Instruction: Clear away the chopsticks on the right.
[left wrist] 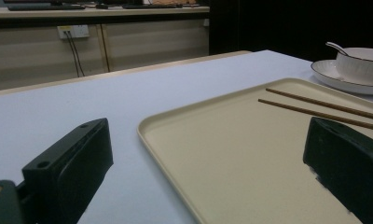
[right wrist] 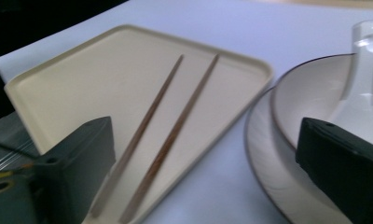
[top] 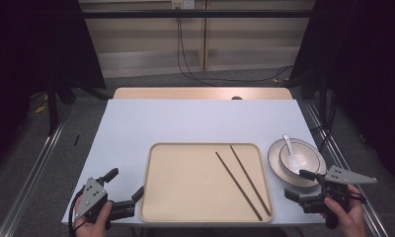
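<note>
A beige tray (top: pixel 158 197) lies at the table's front middle, and two brown chopsticks (top: pixel 242 178) rest side by side on its right half. Right of it a white bowl (top: pixel 304 157) with a white spoon (top: pixel 289 145) sits on a dark-rimmed plate (top: pixel 275 163). My left gripper (top: pixel 125 182) is open near the tray's front left corner (left wrist: pixel 149 133), nothing between its jaws. My right gripper (top: pixel 300 183) is open by the plate's front edge (right wrist: pixel 264 158), also empty. The chopsticks (right wrist: pixel 175 121) lie just ahead of its left jaw.
The pale table (top: pixel 195 118) has bare surface behind and left of the tray. A wooden strip (top: pixel 200 93) runs along its far edge. Cables (top: pixel 185 59) hang from a wall behind, and dark panels stand at both sides.
</note>
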`<move>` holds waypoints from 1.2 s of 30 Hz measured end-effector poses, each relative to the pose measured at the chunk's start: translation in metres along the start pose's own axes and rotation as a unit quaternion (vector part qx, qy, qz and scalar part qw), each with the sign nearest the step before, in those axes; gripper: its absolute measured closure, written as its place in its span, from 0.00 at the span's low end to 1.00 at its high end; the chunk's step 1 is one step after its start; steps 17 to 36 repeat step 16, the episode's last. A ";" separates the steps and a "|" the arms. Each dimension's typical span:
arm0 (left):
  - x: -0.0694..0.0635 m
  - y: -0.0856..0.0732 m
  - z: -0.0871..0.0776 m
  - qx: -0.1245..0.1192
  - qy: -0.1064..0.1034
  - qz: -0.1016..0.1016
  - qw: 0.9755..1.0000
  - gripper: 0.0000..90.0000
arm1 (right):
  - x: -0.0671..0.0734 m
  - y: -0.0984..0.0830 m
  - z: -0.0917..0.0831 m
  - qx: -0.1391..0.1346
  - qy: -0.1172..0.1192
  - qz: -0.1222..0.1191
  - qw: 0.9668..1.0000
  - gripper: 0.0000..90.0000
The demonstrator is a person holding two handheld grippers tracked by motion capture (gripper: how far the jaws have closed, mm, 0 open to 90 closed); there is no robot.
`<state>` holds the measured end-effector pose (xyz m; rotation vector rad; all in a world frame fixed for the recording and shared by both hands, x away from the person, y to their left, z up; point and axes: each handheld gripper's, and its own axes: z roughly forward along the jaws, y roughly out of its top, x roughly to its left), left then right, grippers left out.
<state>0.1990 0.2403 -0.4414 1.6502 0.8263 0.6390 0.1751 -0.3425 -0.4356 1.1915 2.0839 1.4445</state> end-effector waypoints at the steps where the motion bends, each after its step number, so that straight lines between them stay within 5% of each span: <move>1: 0.000 0.000 0.000 0.000 -0.002 -0.002 1.000 0.01 | -0.002 -0.003 -0.003 -0.009 -0.010 -0.003 1.000 0.03; 13: 0.001 -0.001 -0.003 0.001 0.000 -0.003 1.000 0.01 | -0.012 -0.023 -0.024 -0.075 -0.040 -0.012 0.996 0.00; 36: 0.003 -0.002 -0.002 0.003 0.000 -0.004 1.000 0.01 | -0.012 -0.023 -0.022 -0.073 -0.037 -0.006 0.997 0.00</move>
